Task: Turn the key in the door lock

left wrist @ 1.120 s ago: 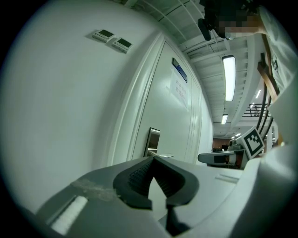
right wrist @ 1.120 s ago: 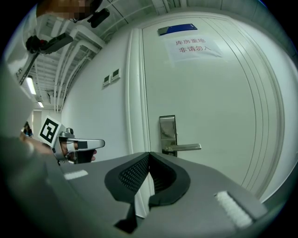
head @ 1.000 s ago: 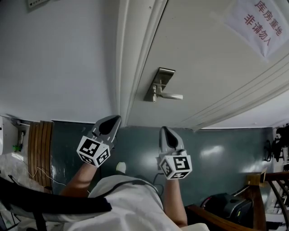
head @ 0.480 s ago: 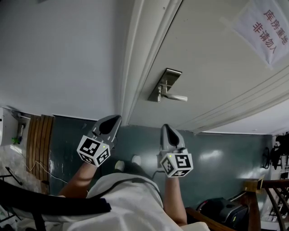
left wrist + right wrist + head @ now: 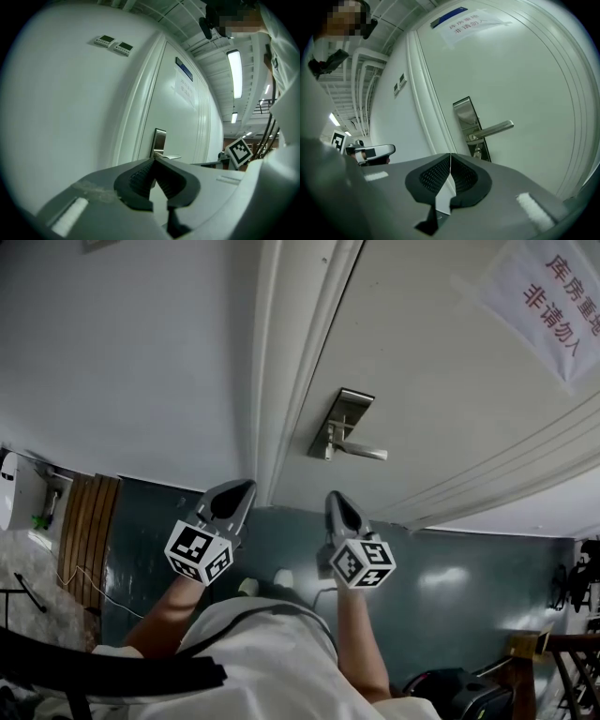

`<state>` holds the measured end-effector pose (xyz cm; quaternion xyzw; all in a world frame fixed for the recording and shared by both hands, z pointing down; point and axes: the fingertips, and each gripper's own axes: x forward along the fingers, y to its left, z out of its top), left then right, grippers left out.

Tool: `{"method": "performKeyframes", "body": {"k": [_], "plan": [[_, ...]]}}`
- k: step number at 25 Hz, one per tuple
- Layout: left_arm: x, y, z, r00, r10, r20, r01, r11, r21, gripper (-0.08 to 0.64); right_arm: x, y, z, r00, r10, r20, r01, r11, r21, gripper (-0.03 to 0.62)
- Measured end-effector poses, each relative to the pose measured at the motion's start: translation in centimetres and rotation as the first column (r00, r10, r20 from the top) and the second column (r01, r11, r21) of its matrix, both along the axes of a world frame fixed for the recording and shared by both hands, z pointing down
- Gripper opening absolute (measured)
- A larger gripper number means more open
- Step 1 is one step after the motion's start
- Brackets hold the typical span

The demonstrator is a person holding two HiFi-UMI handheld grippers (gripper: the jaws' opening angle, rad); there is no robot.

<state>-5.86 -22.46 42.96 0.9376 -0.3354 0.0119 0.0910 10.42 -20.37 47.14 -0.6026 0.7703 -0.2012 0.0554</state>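
The white door carries a steel lock plate with a lever handle. In the right gripper view the lock plate and handle stand ahead and to the right, with a small metal key or cylinder just under the handle; which it is I cannot tell. My right gripper is shut and empty, a short way below the lock. Pointing at the door frame, my left gripper is also shut with nothing in it. The lock plate shows beyond its tip.
A paper notice with red print is taped high on the door. The white door frame and a plain wall lie left of the lock. Two wall switches sit high up. A wooden slatted piece stands on the dark floor at left.
My right gripper has shifted a little toward the door and rolled slightly. The left gripper has stayed about where it was. Both jaws remain shut.
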Motion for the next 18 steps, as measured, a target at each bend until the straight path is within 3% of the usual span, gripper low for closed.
{"method": "performKeyframes", "body": {"k": [9, 18], "plan": [[4.6, 0.7, 0.4, 1.0, -0.005, -0.001, 0.005, 1.0, -0.008, 0.005, 1.9, -2.8, 2.1, 0.992, -0.034, 0.123, 0.037, 0.999, -0.018, 0.014], [8.3, 1.2, 1.8, 0.999, 0.02, 0.04, -0.019, 1.0, -0.022, 0.005, 3.1, -5.2, 5.2, 0.967, -0.042, 0.253, 0.062, 0.995, -0.073, 0.058]]}}
